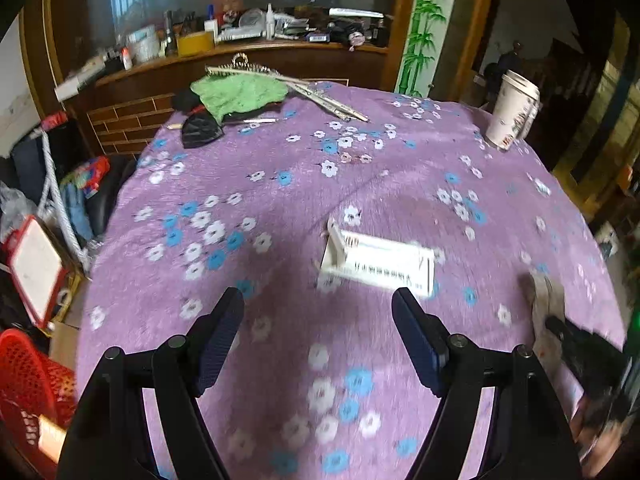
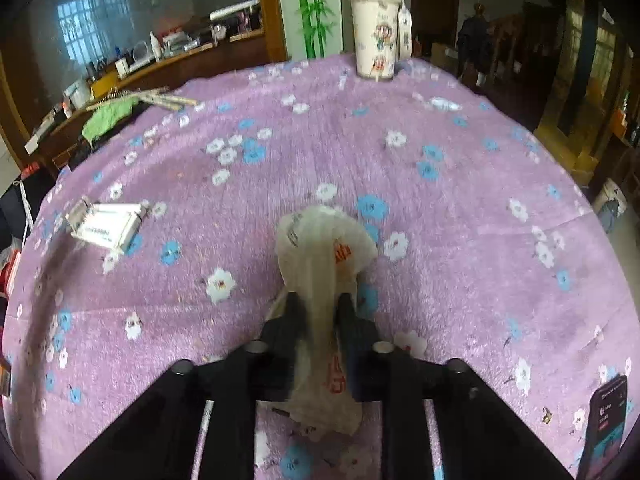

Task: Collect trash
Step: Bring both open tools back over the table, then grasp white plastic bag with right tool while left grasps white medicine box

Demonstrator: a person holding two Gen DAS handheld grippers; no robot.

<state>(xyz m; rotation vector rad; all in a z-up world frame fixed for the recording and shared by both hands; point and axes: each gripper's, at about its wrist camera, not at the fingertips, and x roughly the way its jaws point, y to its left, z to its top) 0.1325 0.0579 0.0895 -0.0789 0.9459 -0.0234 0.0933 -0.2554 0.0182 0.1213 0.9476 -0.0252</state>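
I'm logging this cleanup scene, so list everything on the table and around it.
tablecloth: one, purple with white and blue flowers, covering the table
plastic bag: one, whitish with red print, near edge
small carton: one, white, opened, mid-table
paper cups: two, white, printed, far edge
green cloth: one, far left corner
phone: one, dark, near right edge
red basket: one, beside the table
left gripper: black, open, empty, above the cloth
right gripper: black, shut on plastic bag

Box (image 1: 376, 264): lay on the desk (image 1: 280, 184), just ahead of the left hand-held gripper (image 1: 318, 316).
Cups (image 1: 514, 110): stood at the far right edge.
Cloth (image 1: 236, 94): lay far left, sticks (image 1: 320, 98) beside it.
Bag (image 2: 320, 264): lay right of the box.
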